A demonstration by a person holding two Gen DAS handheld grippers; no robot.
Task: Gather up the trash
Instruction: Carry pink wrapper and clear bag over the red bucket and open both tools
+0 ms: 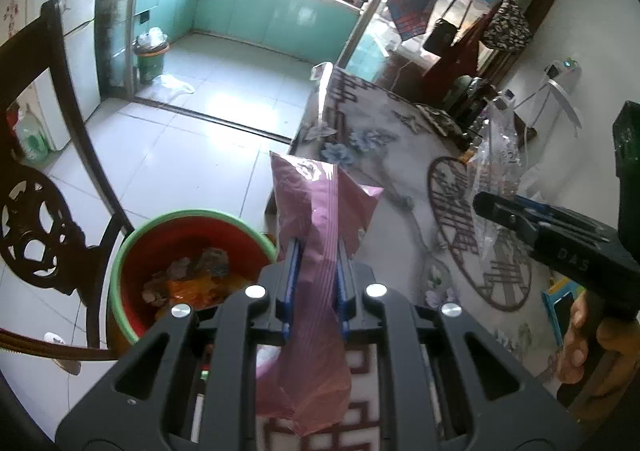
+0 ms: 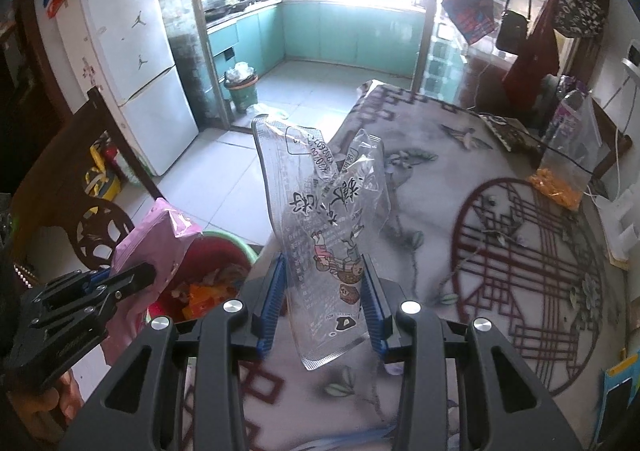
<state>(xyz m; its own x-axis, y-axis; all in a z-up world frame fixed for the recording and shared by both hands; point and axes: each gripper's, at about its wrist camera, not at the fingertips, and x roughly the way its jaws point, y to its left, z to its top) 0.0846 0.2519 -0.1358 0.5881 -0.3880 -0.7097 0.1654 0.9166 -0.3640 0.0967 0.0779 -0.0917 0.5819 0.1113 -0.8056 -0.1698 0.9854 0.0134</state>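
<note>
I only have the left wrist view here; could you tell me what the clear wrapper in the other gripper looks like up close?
Observer: In the right wrist view, the clear wrapper carries black printed characters and a small cartoon figure, and the right gripper is shut on it.
Operator: Thank you. Is the bin close to it?
Observer: Yes, the red bin with a green rim sits just left of that gripper, beside the table edge, already holding scraps.
Operator: And my pink bag?
Observer: From that side, the pink bag hangs over the bin's near rim, clamped in the left gripper.
</note>
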